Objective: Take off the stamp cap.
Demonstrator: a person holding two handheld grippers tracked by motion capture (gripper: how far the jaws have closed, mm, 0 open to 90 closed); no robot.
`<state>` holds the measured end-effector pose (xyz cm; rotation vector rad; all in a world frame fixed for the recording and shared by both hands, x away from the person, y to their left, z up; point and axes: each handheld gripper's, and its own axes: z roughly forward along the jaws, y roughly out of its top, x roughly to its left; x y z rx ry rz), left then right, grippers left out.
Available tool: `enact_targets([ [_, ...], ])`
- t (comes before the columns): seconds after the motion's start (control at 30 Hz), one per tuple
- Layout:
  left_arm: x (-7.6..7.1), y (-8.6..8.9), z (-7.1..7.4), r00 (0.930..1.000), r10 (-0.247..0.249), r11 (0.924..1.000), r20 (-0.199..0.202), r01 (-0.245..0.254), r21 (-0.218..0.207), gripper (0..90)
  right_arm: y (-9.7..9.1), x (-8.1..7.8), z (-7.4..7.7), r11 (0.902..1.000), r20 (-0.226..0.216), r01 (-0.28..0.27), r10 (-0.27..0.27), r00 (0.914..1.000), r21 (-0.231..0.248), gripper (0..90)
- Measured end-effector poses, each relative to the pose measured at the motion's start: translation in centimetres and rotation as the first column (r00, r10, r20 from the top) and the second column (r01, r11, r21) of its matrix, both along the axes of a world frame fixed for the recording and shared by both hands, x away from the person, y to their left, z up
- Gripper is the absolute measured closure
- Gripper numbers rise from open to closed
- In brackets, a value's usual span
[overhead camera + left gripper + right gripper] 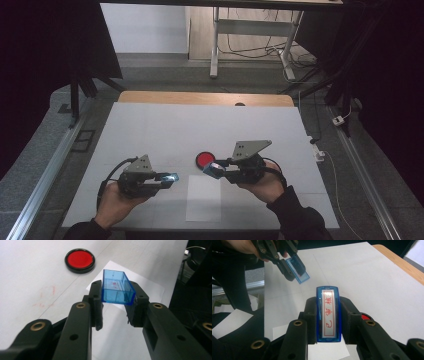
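My left gripper is shut on a clear blue plastic cap, an open-ended box held by its side walls above the table. My right gripper is shut on a blue stamp; its white face with red characters points up at the camera. The two grippers face each other, tips apart, over a white paper sheet. In the right gripper view the left gripper with the cap hangs farther off at upper left. A round red ink pad in a black rim lies on the table just behind the stamp.
The white table top has a wooden strip along its far edge. Faint red smudges mark the surface left of the cap. Metal rails run along both sides, and a desk frame with cables stands beyond.
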<state>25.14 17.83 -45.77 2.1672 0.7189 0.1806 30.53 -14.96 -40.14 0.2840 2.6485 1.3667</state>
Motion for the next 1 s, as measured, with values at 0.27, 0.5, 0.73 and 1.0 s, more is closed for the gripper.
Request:
enact_targets([
  [0.27,-1.1,1.5,-0.3,0.9979,0.062,0.9980,-0.017,-0.062,-0.006,68.7,-0.1,0.1,-0.1,0.9999,0.004,0.005,-0.005,1.0000,-0.013,70.6],
  [0.5,-2.2,2.8,-0.6,0.9944,0.103,0.9946,-0.023,-0.104,-0.009,68.7,-0.1,0.1,-0.1,0.9996,-0.001,0.027,-0.027,0.9996,-0.007,70.6],
  [0.73,-3.1,4.0,-0.9,0.9888,0.147,0.9888,-0.022,-0.148,-0.018,68.7,-0.1,0.2,-0.2,0.9994,-0.002,0.033,-0.033,0.9995,-0.012,70.5],
  [1.0,-4.1,5.2,-1.3,0.9841,0.177,0.9842,-0.013,-0.177,-0.006,68.6,-0.1,0.3,-0.4,0.9984,-0.004,0.055,-0.055,0.9985,-0.014,70.6],
])
